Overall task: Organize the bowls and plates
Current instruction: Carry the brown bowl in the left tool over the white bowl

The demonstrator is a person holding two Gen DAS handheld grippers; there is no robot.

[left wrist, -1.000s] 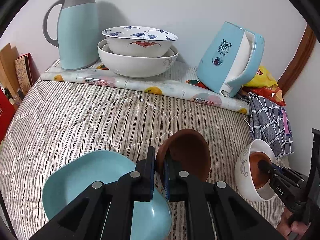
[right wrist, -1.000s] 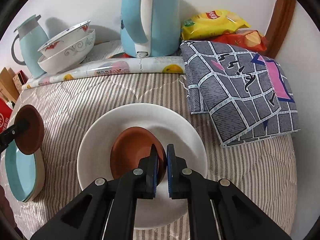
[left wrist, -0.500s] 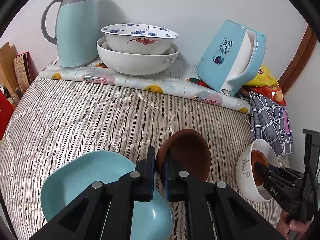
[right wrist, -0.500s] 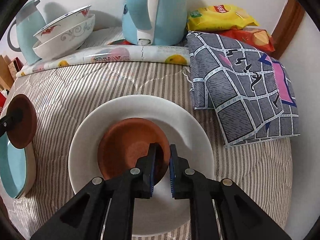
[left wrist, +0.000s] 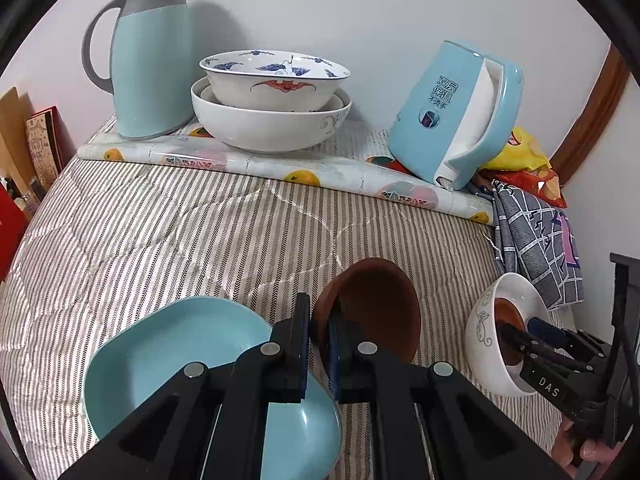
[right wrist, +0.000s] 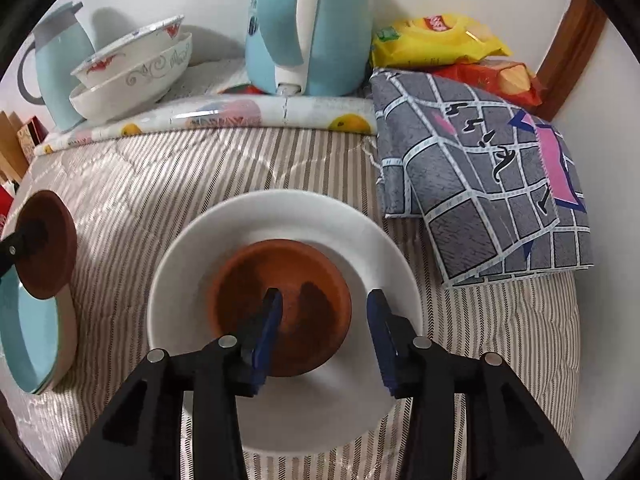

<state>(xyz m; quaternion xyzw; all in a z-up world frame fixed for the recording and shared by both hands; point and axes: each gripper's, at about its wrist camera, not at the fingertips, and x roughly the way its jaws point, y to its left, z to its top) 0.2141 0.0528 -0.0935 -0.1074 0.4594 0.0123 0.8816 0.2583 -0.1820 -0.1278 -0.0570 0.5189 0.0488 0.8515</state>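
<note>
My left gripper (left wrist: pixel 318 312) is shut on the rim of a small brown dish (left wrist: pixel 376 304). It holds the dish tilted just above a light blue plate (left wrist: pixel 168 344) on the striped quilt. The same dish (right wrist: pixel 50 252) and blue plate (right wrist: pixel 24 332) show at the left edge of the right wrist view. My right gripper (right wrist: pixel 325 298) hangs over a white bowl (right wrist: pixel 304 208) with a second brown dish (right wrist: pixel 280 276) lying in it. Its jaws are opening. One finger is inside the dish, the other outside its rim, and neither pad presses on it.
Along the back wall stand a light blue thermos jug (left wrist: pixel 148 60), two stacked patterned bowls (left wrist: pixel 272 120) and a tilted blue kettle (left wrist: pixel 456 116) on a rolled oilcloth (left wrist: pixel 280 164). A grey checked cloth (right wrist: pixel 480 168) and snack bags (right wrist: pixel 436 36) lie at the right.
The right gripper's jaws have parted and let go of the brown dish, which now lies flat in the white bowl. The left gripper and its dish have stayed put.
</note>
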